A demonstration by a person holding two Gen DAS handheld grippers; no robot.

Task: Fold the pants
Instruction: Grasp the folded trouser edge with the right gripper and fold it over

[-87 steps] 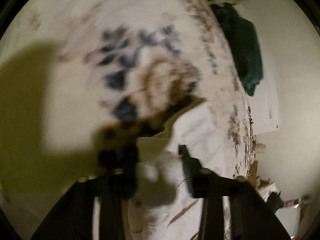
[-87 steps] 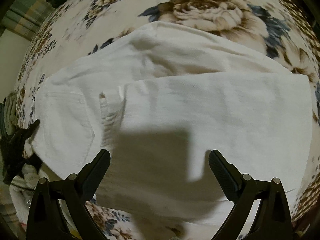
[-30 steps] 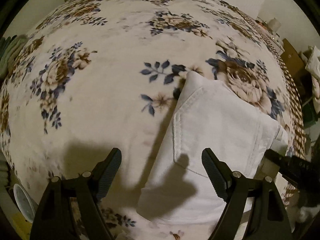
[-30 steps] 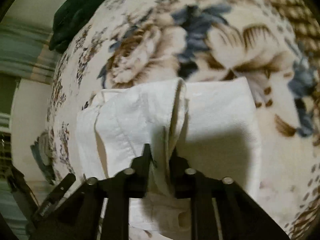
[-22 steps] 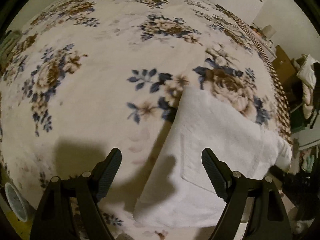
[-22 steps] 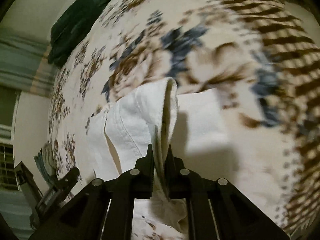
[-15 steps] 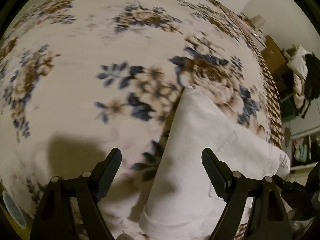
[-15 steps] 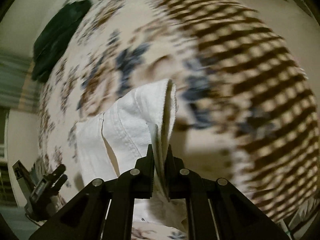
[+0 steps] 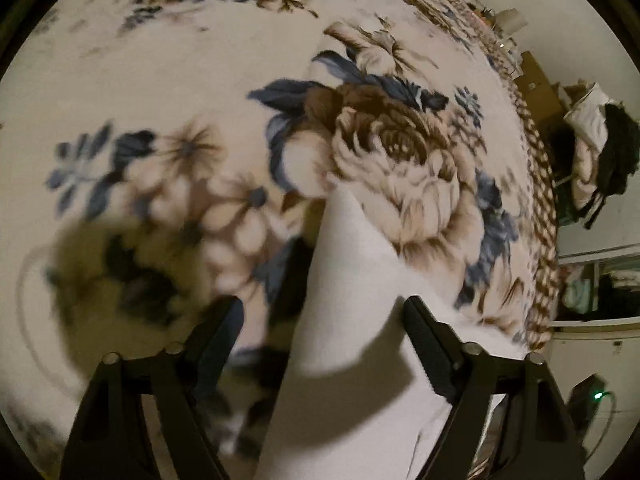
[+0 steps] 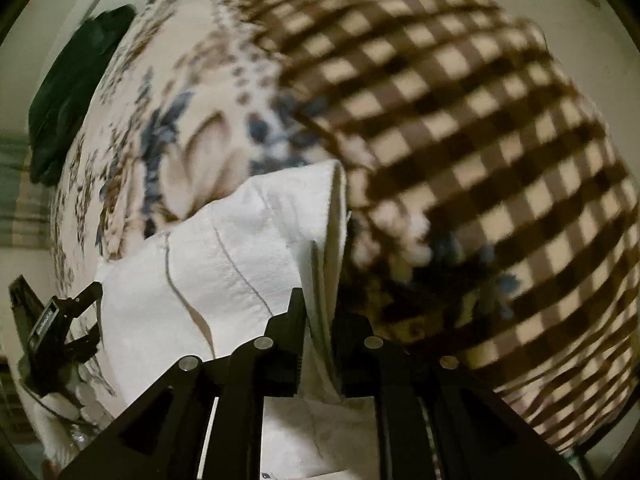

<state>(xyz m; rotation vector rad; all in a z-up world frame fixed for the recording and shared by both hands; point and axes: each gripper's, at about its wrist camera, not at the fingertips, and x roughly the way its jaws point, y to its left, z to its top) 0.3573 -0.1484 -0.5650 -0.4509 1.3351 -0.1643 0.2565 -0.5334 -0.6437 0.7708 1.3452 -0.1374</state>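
One pair of white pants (image 10: 224, 276), folded into a thick bundle, lifted at its stacked fold edge above the floral blanket (image 9: 168, 92) of the bed. Right tongs (image 10: 318, 330): jaws pressed together on that layered edge, cloth rising between them and draping down to the left. Left tongs (image 9: 322, 332): jaws spread wide, gripping nothing; in the left wrist view the pants (image 9: 340, 320) pass between them as a narrow tapering strip, touching neither finger as far as shows. The second tool appears at the left rim of the right wrist view, just beside the bundle's far edge. Blanket: one, bare flowered surface open to the left of the pants; its brown-and-cream checked border (image 10: 460, 128) lies just right of the bundle. One dark green garment (image 10: 76, 92) at the far edge, well apart. Room clutter (image 9: 592, 148) beyond the bed's right side.
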